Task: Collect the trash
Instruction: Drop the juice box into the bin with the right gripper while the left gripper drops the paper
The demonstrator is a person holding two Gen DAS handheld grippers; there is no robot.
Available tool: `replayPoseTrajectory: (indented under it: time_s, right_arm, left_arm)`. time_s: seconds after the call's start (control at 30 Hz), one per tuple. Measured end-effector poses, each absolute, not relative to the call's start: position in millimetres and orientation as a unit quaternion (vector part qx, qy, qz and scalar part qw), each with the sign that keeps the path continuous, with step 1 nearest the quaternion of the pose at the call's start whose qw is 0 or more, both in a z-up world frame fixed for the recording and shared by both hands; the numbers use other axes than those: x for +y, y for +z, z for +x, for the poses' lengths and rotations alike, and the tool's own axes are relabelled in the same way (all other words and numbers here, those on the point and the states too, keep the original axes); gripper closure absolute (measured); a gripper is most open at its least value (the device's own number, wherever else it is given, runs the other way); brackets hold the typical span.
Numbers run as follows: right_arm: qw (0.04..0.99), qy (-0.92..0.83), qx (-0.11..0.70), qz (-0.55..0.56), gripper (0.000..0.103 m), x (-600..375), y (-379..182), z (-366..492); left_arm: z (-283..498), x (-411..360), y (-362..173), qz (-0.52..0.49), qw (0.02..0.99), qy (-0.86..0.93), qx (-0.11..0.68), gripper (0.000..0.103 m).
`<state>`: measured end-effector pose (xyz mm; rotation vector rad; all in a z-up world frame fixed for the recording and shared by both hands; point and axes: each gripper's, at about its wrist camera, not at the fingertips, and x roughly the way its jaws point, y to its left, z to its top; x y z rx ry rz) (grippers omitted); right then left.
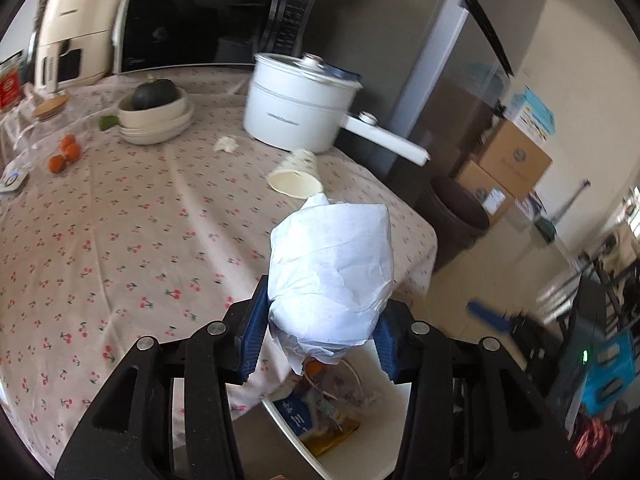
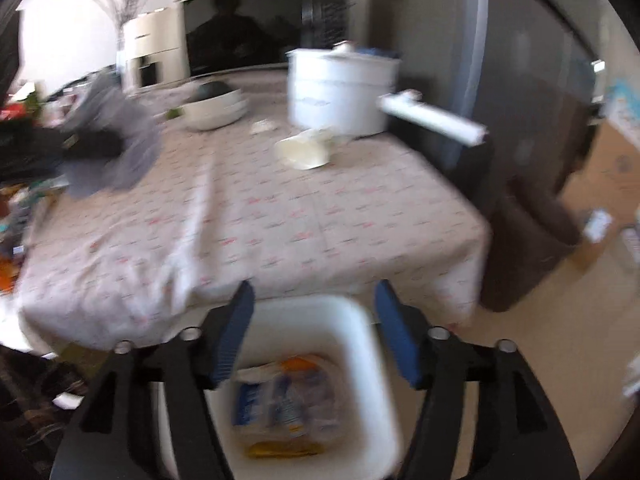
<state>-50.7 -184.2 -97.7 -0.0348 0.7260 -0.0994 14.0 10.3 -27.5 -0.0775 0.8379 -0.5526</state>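
Note:
My left gripper is shut on a crumpled white paper bundle, held above the table's front corner with the white trash bin just below it. That bin fills the lower middle of the blurred right wrist view, with wrappers and packets inside. Over it my right gripper stands open with nothing between its blue pads. A white paper cup lies on its side on the cherry-print tablecloth, also visible as the cup. A small white paper scrap lies farther back.
A white electric pot with a long handle stands at the back right. Stacked bowls with a dark squash, small oranges, a microwave and a cream appliance line the back. A dark stool and cardboard boxes stand on the floor.

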Motion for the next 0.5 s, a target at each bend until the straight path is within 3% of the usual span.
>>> replayPoseTrajectory:
  time_s: [0.5]
  right_arm:
    - [0.922, -0.157, 0.351, 0.041, 0.021, -239.3, -95.7, -48.0]
  left_arm:
    - [-3.8, -37.9, -53.4, 0.026, 0.843, -0.329, 0.425, 0.057]
